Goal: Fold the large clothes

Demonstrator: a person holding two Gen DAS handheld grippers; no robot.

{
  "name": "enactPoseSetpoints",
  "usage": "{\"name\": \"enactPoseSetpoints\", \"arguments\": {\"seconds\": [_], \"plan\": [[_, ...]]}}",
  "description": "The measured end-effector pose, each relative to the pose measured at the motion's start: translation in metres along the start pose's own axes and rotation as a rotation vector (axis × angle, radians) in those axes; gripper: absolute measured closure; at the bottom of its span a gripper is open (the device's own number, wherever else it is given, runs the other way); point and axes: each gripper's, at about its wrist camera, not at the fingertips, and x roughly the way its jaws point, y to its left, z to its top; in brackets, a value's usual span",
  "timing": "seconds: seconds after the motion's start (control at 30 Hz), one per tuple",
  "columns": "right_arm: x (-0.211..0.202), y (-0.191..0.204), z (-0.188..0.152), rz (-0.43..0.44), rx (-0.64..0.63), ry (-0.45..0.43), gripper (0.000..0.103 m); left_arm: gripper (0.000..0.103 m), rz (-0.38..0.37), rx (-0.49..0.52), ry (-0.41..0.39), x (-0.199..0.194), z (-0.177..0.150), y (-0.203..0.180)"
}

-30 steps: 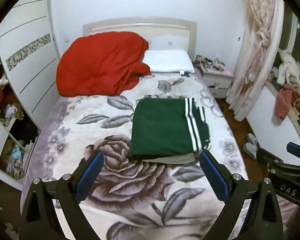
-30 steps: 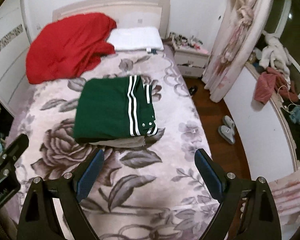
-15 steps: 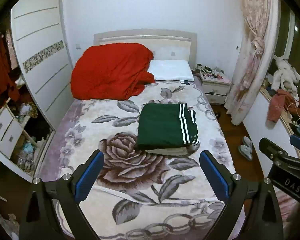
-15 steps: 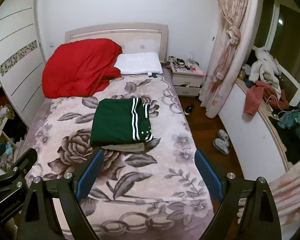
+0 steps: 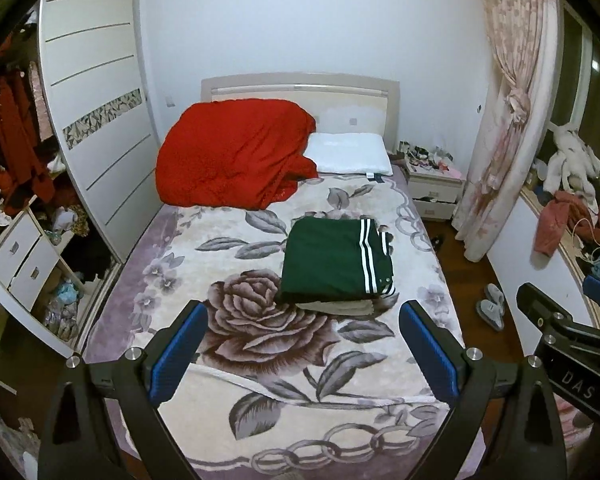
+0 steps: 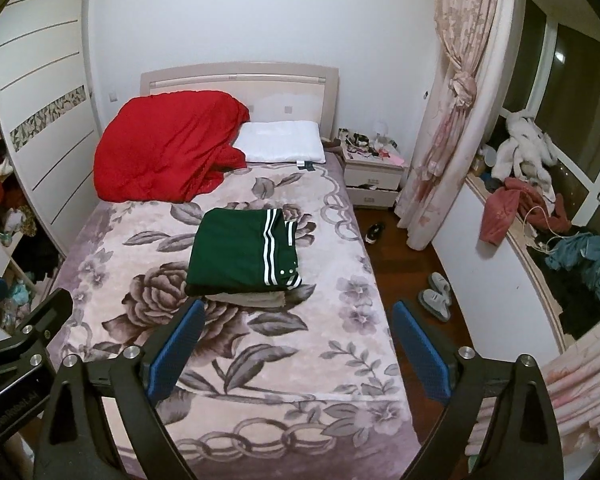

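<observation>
**Folded green garment on the bed, both tongs wide open and empty**

The green garment (image 5: 332, 264) lies folded into a neat, flat rectangle on the plush floral blanket (image 5: 260, 320) of the bed, right of the middle. Three white stripes run down its right side, and small white snaps dot the lower right corner in the right wrist view. A beige layer (image 5: 340, 307) peeks out from under its near edge. The blanket is soft and velvety, printed with large grey-brown roses, leaves and a chain border.

At the head of the bed a bulky red quilt (image 5: 236, 156) is heaped on the left, touching a smooth white pillow (image 5: 350, 154) on the right. The blanket between the garment and the foot of the bed is bare, and so is the strip left of the garment. A white wardrobe (image 5: 96, 128) stands along the bed's left side; dark wooden floor with grey slippers (image 6: 436, 298) runs along the right side, toward a nightstand (image 6: 374, 174) and pink curtain (image 6: 452, 104).

The left tongs (image 5: 303, 346) and right tongs (image 6: 299, 340) both hang above the foot of the bed, blue-padded fingers (image 5: 178, 354) spread wide, gripping nothing and well apart from the garment.
</observation>
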Motion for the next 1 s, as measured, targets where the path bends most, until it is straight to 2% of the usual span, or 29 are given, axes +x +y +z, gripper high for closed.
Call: {"name": "enactPoseSetpoints", "arguments": {"seconds": [0.33,1.0], "plan": [[-0.01,-0.003,0.001,0.016,0.015,-0.022,0.004,0.005,0.004,0.007,-0.046,-0.011,-0.001,0.001],[-0.017,0.0,-0.006,0.01,0.026,-0.043,0.002,0.004,0.017,0.002,-0.052,-0.011,0.002,0.003]]}}
